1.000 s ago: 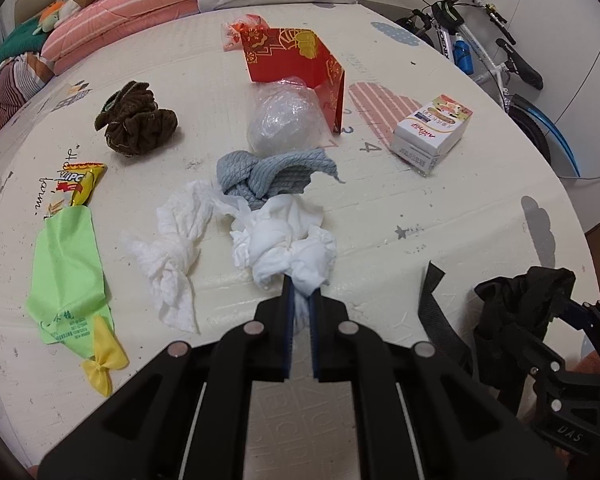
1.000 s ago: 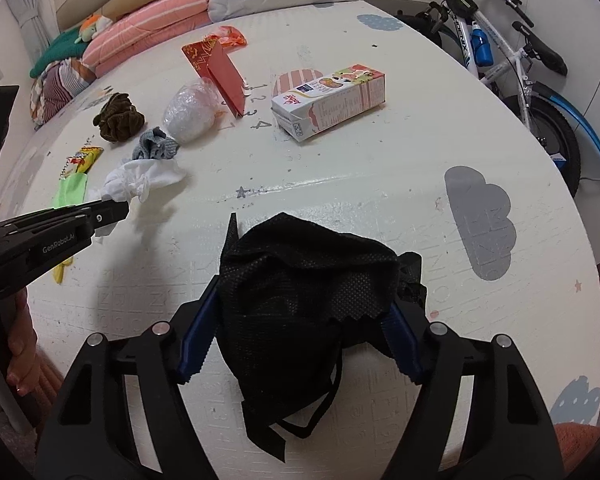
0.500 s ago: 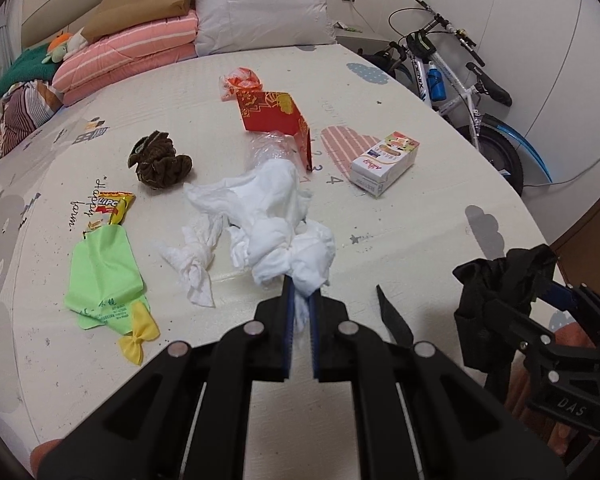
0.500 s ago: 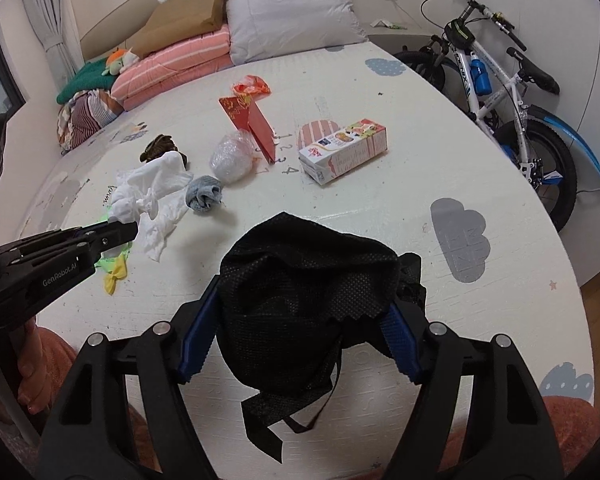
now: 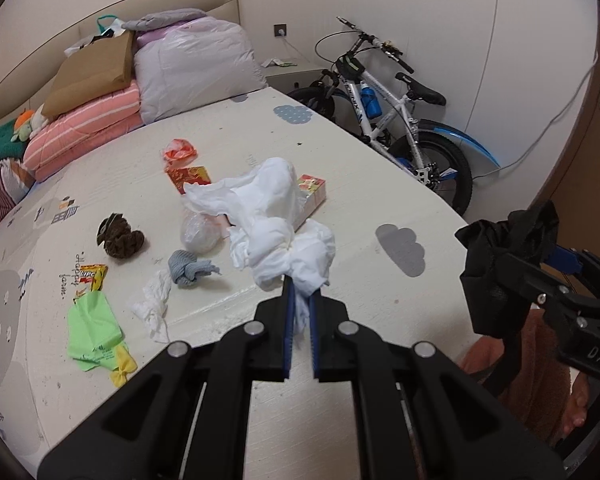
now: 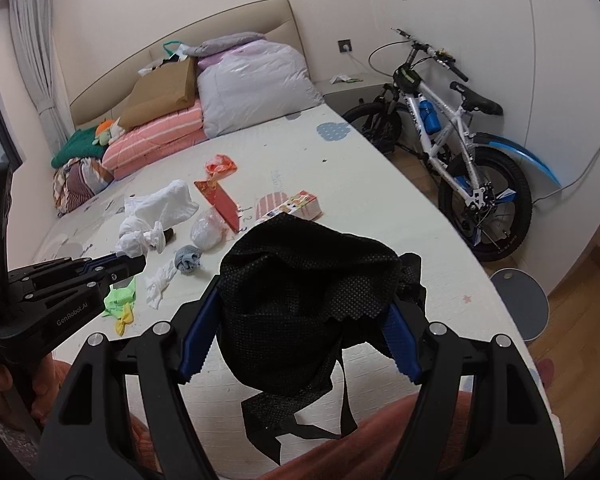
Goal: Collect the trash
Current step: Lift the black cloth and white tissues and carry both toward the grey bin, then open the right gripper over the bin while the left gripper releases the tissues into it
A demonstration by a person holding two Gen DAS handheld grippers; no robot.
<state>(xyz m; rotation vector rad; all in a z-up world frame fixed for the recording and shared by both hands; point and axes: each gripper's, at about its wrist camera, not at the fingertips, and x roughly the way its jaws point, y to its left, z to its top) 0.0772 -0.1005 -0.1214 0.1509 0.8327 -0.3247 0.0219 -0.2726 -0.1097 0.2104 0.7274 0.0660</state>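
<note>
- The left tongs [image 5: 299, 312] are clamped shut on a knotted end of the white tissue wad [image 5: 276, 220], which is held up off the bed [image 5: 380, 184]; the rest of the wad bunches out ahead of the tips.
- The black mesh bag [image 6: 308, 304] is stretched over both fingers of the right tongs [image 6: 300, 344], which are spread wide inside it, so its mouth is kept open and facing up.
- The key relation: in the left view the bag is seen off to the right of the left tongs, well apart.
- So the wad probably has to be swung right and lowered knot-last into the mouth.
- More trash is left on the bed beyond both tongs: a grey rag [image 5: 188, 268], a smaller tissue [image 5: 154, 304], a green wrapper [image 5: 94, 332].
</note>
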